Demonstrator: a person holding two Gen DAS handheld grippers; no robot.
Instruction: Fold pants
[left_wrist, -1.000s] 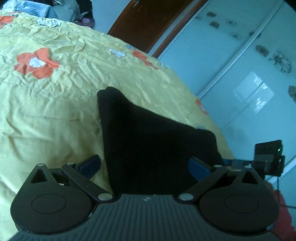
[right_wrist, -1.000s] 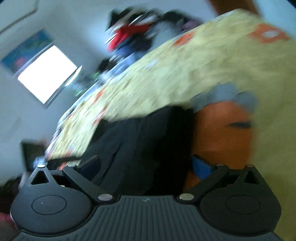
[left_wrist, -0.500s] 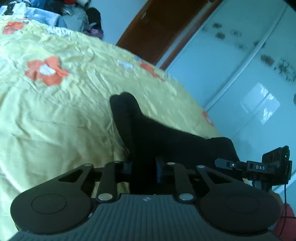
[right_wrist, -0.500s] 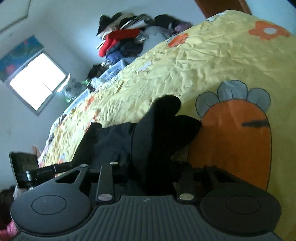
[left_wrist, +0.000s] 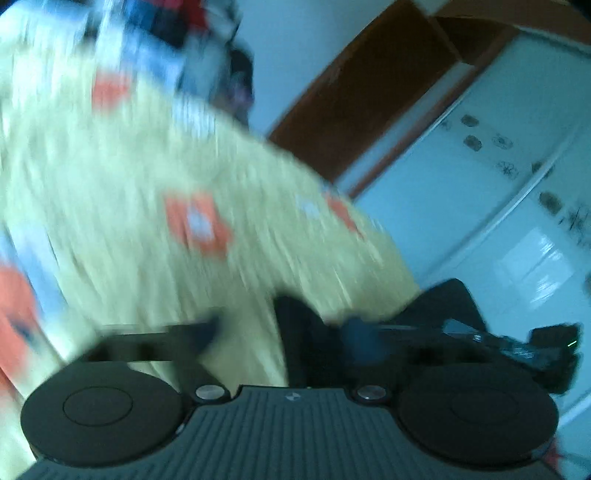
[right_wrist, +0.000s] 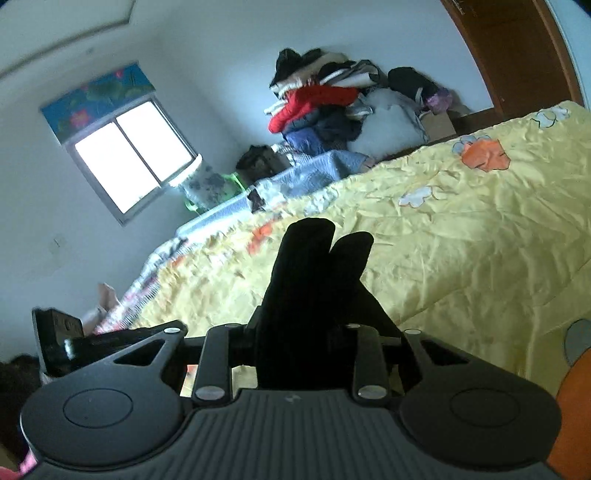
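The black pants (right_wrist: 314, 280) are pinched in my right gripper (right_wrist: 295, 332), whose jaws are shut on a bunched fold that stands up above the yellow bedspread (right_wrist: 461, 251). In the blurred left wrist view, my left gripper (left_wrist: 280, 332) has its fingers spread apart, and only a strip of the black pants (left_wrist: 303, 339) lies between them near the right finger (left_wrist: 362, 336). The right gripper's body (left_wrist: 535, 343) shows at the lower right of that view, and the left gripper's body (right_wrist: 59, 332) shows at the left edge of the right wrist view.
A pile of clothes (right_wrist: 332, 107) sits at the bed's head. A window (right_wrist: 133, 155) is on the far wall. A brown door (left_wrist: 369, 99) and a white sliding wardrobe (left_wrist: 517, 221) stand past the bed's edge. A bare foot (right_wrist: 105, 295) shows at left.
My left gripper, shut on the pants half a second ago, now stands open and is moving fast. My right gripper has lifted its fold of pants higher off the bed.
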